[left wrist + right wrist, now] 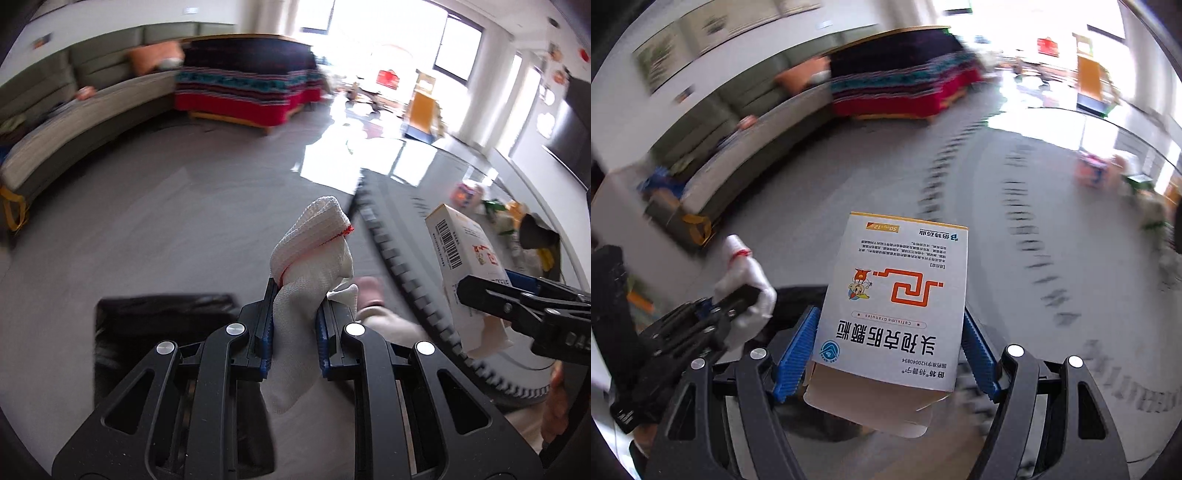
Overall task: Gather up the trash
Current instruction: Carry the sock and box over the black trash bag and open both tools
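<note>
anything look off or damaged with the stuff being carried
The white medicine box clamped in the right hand-held gripper has its near end flap hanging open, so it looks emptied. The left hand-held gripper pinches a crumpled white glove. Nothing has spilled.

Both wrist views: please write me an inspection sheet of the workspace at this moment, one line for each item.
Surface: grey table with a patterned edge, at right.
Job's things: white glove; white medicine box, flap open.
Clutter: blurred colourful packets on the table.
Grippers: left gripper shut on the glove; right gripper shut on the box.
Cables: nothing seen.
Surroundings: grey floor, grey-green sofa, striped cloth-covered table, black bin below the left gripper, bright windows.
</note>
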`<state>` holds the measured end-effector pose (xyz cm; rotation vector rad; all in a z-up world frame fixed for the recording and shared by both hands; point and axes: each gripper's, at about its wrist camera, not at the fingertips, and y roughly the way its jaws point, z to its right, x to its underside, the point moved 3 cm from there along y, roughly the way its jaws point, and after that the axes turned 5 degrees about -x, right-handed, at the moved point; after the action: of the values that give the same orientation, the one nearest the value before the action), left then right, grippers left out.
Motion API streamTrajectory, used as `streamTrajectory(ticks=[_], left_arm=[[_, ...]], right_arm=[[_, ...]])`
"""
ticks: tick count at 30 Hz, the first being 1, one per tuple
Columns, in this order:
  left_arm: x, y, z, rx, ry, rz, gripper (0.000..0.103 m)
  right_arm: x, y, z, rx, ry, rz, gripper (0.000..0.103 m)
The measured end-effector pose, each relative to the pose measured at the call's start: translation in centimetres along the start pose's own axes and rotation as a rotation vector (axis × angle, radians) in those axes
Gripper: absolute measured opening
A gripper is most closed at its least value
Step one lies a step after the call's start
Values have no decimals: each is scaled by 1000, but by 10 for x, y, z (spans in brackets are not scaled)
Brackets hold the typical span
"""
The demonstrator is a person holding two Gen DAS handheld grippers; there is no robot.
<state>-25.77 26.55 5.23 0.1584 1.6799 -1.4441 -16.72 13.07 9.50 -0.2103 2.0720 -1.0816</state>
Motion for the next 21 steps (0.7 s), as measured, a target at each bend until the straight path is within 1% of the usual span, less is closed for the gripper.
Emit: streamTrajectory(ticks=[4, 7, 9, 10, 11, 12, 13, 16, 21], left_arm=[[23, -13, -52, -84, -89, -4, 18], [40, -17, -90, -137, -164, -19, 18], [49, -18, -115, -160, -216, -35, 24], [53, -17, -124, -166, -239, -47, 32], [57, -18, -134, -179, -271, -53, 63], [61, -20, -147, -205, -320, -54, 97], [64, -23, -156, -219, -352, -47, 97], [70, -29, -171, -249, -390, -30, 97], [71, -25, -176, -246, -395, -36, 97]], right_arm=[[11, 20, -58, -76, -112, -52, 75], [21, 35, -90, -124, -174, -92, 75], [27, 47, -112, -183, -216, -136, 78], [29, 51, -121, -216, -230, -159, 80], [32, 57, -133, -241, -249, -188, 83], [31, 62, -140, -241, -259, -198, 84], [32, 67, -148, -233, -276, -203, 84], [33, 71, -159, -243, -299, -210, 84], [35, 72, -157, -238, -305, -213, 84]])
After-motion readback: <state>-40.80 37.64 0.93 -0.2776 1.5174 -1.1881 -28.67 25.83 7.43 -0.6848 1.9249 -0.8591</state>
